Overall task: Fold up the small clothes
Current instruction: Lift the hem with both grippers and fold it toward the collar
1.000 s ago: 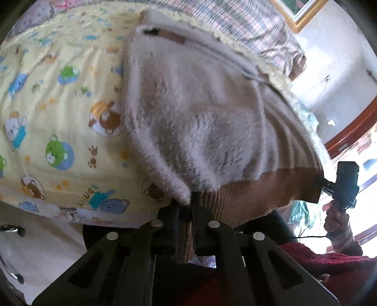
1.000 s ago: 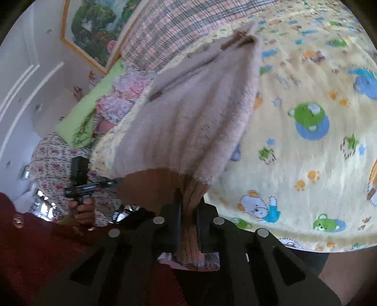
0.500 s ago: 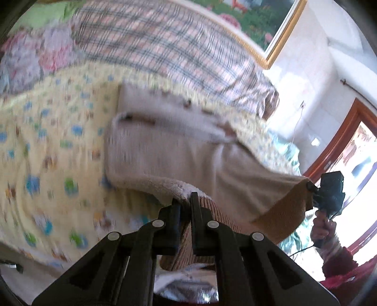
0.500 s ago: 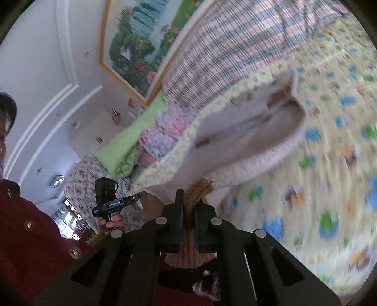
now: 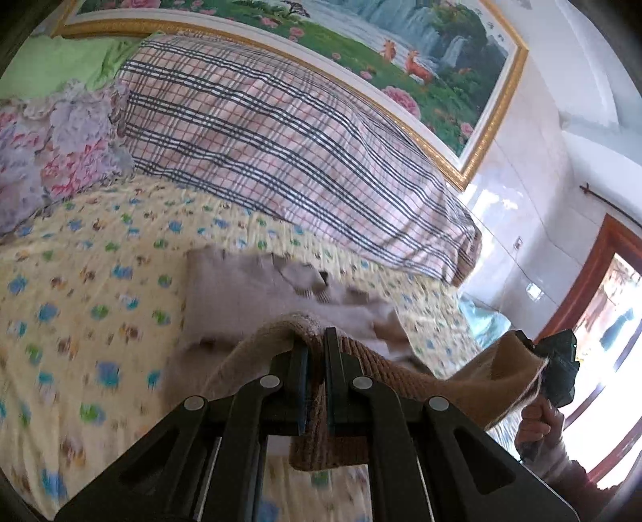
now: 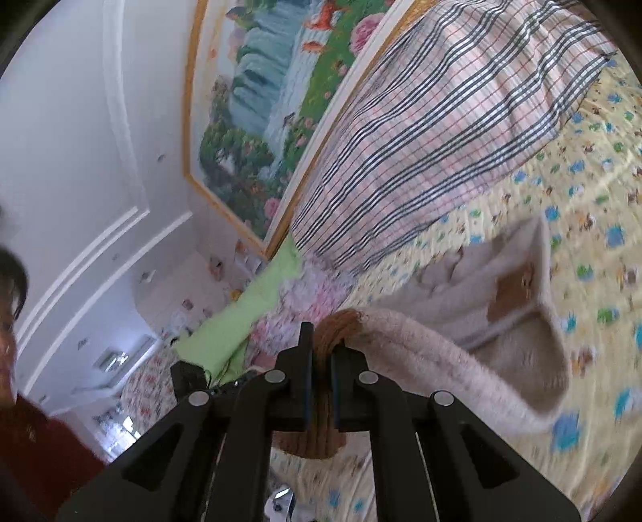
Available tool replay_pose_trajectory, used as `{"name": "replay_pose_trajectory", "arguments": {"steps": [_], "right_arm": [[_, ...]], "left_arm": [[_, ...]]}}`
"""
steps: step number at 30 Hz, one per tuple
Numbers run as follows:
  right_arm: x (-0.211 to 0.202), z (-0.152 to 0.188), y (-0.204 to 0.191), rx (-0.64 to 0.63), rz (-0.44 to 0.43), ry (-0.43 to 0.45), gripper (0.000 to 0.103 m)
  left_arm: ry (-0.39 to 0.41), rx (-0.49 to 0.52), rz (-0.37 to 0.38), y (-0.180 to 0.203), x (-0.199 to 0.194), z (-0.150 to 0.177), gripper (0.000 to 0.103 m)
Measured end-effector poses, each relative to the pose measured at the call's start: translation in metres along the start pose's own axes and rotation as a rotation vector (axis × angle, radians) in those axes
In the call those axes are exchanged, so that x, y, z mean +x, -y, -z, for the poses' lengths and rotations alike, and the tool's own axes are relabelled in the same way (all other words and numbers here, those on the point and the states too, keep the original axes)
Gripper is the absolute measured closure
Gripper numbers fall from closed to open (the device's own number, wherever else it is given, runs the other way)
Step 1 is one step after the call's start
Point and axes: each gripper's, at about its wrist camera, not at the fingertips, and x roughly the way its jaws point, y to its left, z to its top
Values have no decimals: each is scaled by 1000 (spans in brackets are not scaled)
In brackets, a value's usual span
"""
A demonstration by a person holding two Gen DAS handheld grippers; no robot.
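A small fuzzy beige sweater (image 5: pixel 240 297) with a brown ribbed hem lies on the yellow cartoon-print bed sheet (image 5: pixel 80 305). My left gripper (image 5: pixel 316 353) is shut on one corner of the brown hem (image 5: pixel 385 369). My right gripper (image 6: pixel 321 353) is shut on the other hem corner (image 6: pixel 335 325); it also shows at the right of the left wrist view (image 5: pixel 557 365). Both hold the hem lifted above the bed, while the sweater's upper part (image 6: pixel 501 289) rests on the sheet.
A plaid pillow (image 5: pixel 289 148) lies at the head of the bed under a gold-framed landscape painting (image 5: pixel 361 36). A floral quilt (image 5: pixel 52 152) and a green cloth (image 5: pixel 52 60) lie at the left. A wooden door frame (image 5: pixel 594 281) stands at the right.
Both grippers have lifted the hem and carried it toward the sweater's collar end. The views have tilted up, so the pillow, painting and wall now show.
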Motion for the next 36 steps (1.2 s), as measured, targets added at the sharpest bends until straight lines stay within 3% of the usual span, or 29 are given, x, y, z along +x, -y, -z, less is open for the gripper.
{"name": "replay_pose_trajectory", "arguments": {"steps": [6, 16, 24, 28, 32, 34, 36], "right_arm": [[39, -49, 31, 39, 84, 55, 95], [111, -102, 120, 136, 271, 38, 95], [161, -107, 194, 188, 474, -55, 95], [172, -98, 218, 215, 545, -87, 94], [170, -97, 231, 275, 540, -90, 92], [162, -100, 224, 266, 542, -75, 85], [152, -103, 214, 238, 557, -50, 74]], "left_arm": [[-3, -52, -40, -18, 57, -39, 99], [-61, -81, -162, -64, 158, -79, 99], [-186, -96, -277, -114, 239, -73, 99], [-228, -141, -287, -136, 258, -63, 97], [-231, -187, -248, -143, 252, -65, 88], [-220, -167, -258, -139, 241, -69, 74], [-197, -134, -272, -128, 224, -71, 52]]}}
